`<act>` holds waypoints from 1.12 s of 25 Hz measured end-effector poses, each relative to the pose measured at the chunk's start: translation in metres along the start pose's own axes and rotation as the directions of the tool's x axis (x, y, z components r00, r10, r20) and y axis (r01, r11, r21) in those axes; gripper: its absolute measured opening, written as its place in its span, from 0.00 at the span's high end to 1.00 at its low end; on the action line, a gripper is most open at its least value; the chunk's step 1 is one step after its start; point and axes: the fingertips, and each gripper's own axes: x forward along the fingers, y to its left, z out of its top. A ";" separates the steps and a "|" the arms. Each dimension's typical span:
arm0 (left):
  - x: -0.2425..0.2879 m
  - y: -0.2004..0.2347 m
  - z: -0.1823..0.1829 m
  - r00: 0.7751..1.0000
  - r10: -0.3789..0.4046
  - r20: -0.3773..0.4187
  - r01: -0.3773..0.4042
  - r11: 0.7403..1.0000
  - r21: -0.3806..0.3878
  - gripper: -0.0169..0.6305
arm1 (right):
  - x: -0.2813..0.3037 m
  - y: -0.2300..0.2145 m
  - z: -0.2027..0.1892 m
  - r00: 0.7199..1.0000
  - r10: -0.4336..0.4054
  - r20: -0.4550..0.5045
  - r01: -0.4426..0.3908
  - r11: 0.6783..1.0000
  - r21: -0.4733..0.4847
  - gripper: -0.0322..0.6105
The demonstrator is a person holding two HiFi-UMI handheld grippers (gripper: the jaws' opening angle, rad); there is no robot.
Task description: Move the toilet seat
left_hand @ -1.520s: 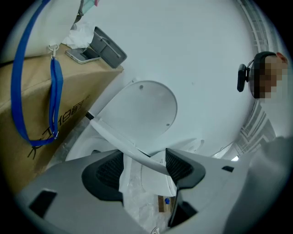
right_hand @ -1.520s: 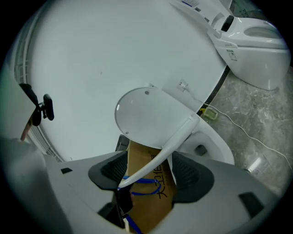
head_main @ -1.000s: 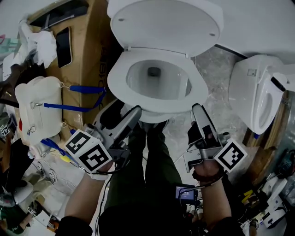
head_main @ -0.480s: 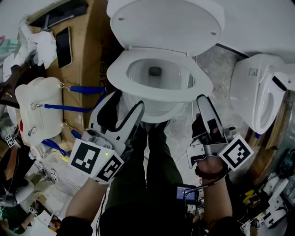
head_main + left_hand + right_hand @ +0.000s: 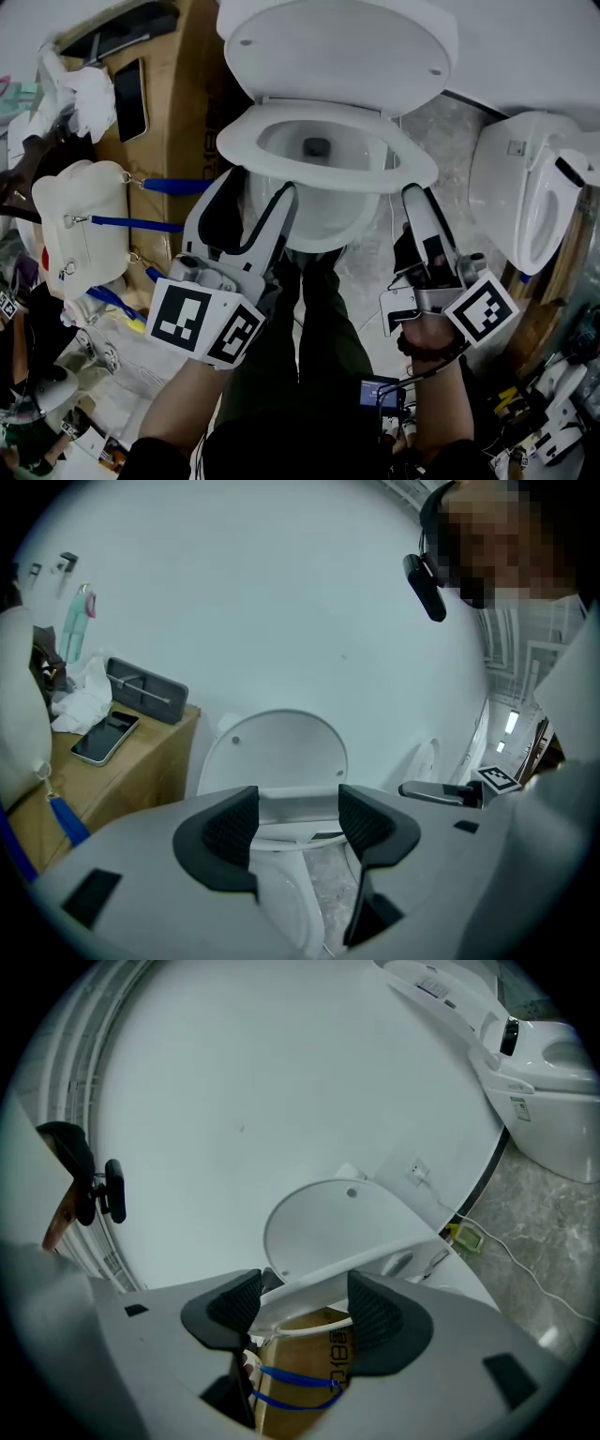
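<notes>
The white toilet seat is tilted up off the bowl, its front edge raised. The lid stands open behind it. My left gripper is open under the seat's left front rim. On the right, my right gripper is open under the seat's rim. In the left gripper view the seat's edge runs across between the spread jaws of the left gripper, with the lid behind. The right gripper view shows the seat crossing over the right gripper, below the lid.
A cardboard box left of the toilet carries a phone and tissues. A white bag with blue straps hangs beside it. A second toilet stands at the right. The person's dark trouser legs are directly before the bowl.
Both grippers have moved forward and up beneath the seat's rim. The seat's front has lifted off the bowl.
</notes>
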 end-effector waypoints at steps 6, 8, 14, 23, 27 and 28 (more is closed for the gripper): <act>0.005 0.000 0.008 1.000 0.001 0.005 -0.001 1.000 -0.006 0.55 | 0.001 0.013 -0.003 0.999 -0.025 -0.024 0.021 0.987 -0.160 0.48; 0.009 0.000 0.011 1.000 0.002 0.011 -0.002 1.000 -0.006 0.55 | 0.004 0.021 -0.003 1.000 -0.015 -0.022 0.010 0.978 -0.209 0.48; 0.021 0.004 0.026 1.000 0.010 0.026 -0.011 1.000 0.020 0.55 | 0.011 0.034 0.003 0.999 -0.045 -0.021 0.033 0.920 -0.390 0.48; 0.045 0.008 0.049 0.999 0.020 0.041 -0.023 0.996 0.080 0.55 | 0.020 0.045 0.020 0.997 -0.077 0.016 0.074 0.848 -0.524 0.48; 0.059 0.009 0.059 0.999 0.028 0.041 -0.032 0.995 0.097 0.55 | 0.022 0.043 0.029 0.992 -0.122 0.018 0.111 0.810 -0.576 0.48; 0.062 0.009 0.062 0.999 0.030 0.041 -0.034 0.994 0.101 0.55 | 0.023 0.042 0.031 0.991 -0.130 0.019 0.117 0.804 -0.584 0.48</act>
